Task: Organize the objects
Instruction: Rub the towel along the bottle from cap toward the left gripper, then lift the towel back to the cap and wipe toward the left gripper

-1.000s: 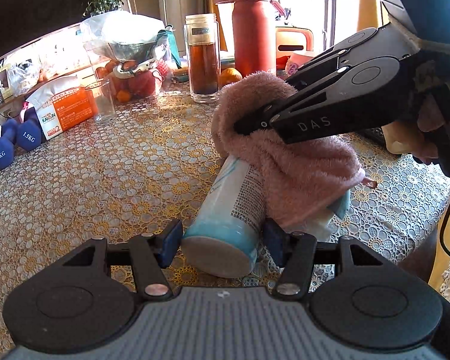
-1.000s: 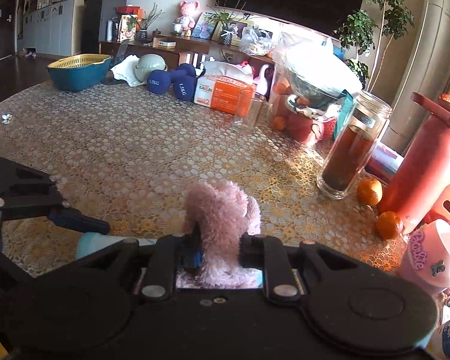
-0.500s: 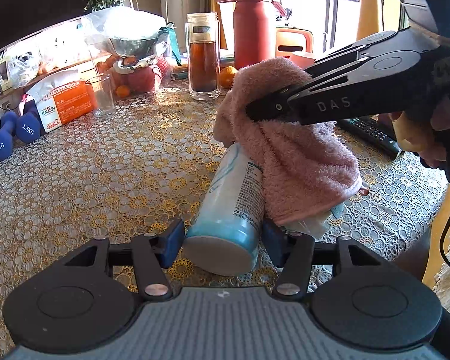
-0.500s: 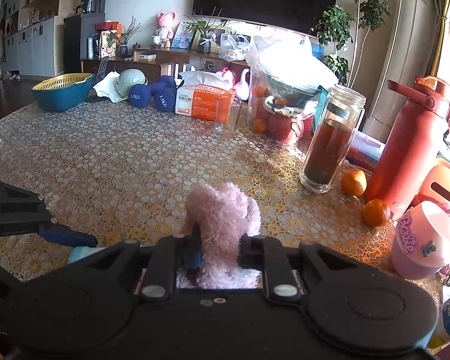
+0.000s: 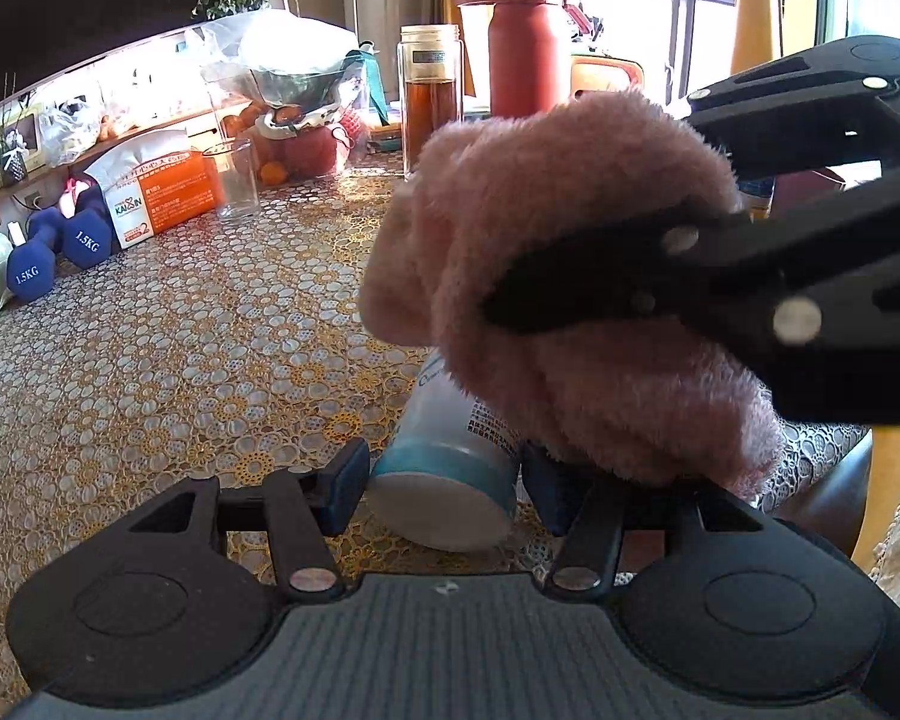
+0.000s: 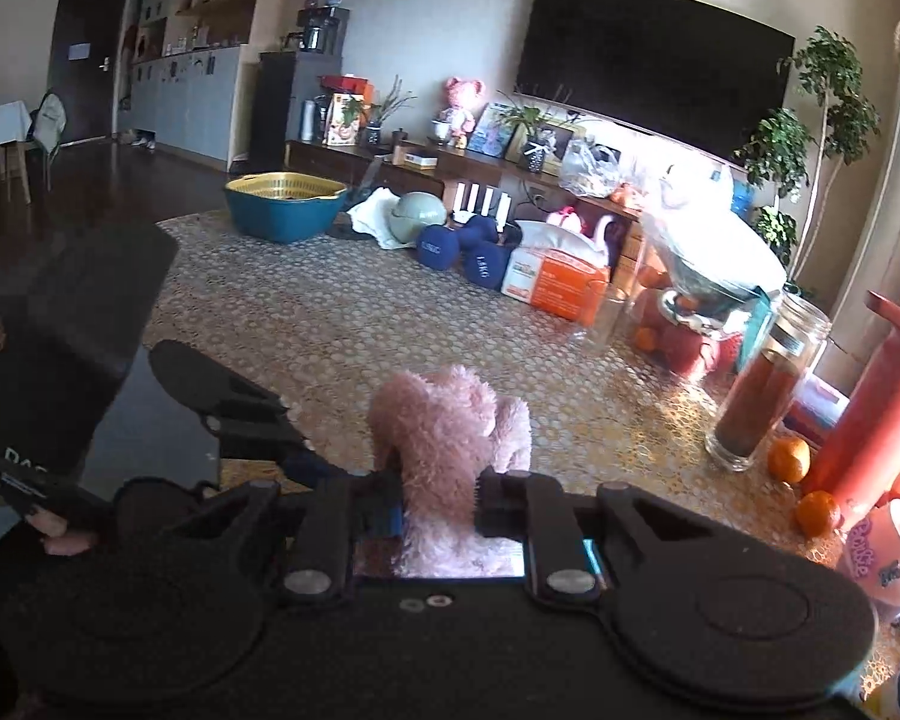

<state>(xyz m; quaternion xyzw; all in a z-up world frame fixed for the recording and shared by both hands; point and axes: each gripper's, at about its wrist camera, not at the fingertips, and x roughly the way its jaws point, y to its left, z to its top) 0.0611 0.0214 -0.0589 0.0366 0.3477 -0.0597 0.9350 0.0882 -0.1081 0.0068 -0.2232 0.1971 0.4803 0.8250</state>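
A white and teal bottle (image 5: 450, 456) lies on its side on the lace tablecloth (image 5: 180, 372). Its base sits between the blue pads of my left gripper (image 5: 444, 489), which closes around it. My right gripper (image 6: 438, 501) is shut on a fluffy pink towel (image 6: 450, 426) and holds it up above the bottle. In the left wrist view the towel (image 5: 570, 276) hangs in front of the right gripper's black fingers (image 5: 600, 294) and hides the bottle's far end.
At the back of the table stand a glass tea jar (image 5: 429, 99), a red flask (image 5: 525, 54), an empty glass (image 5: 234, 180), an orange box (image 5: 156, 192), blue dumbbells (image 5: 54, 252) and a fruit bowl (image 5: 294, 96). A teal basket (image 6: 285, 204) sits far left. Oranges (image 6: 789, 459) lie near the flask.
My right gripper has lifted the pink towel up off the bottle and toward the left wrist camera. The left gripper stays around the bottle's base.
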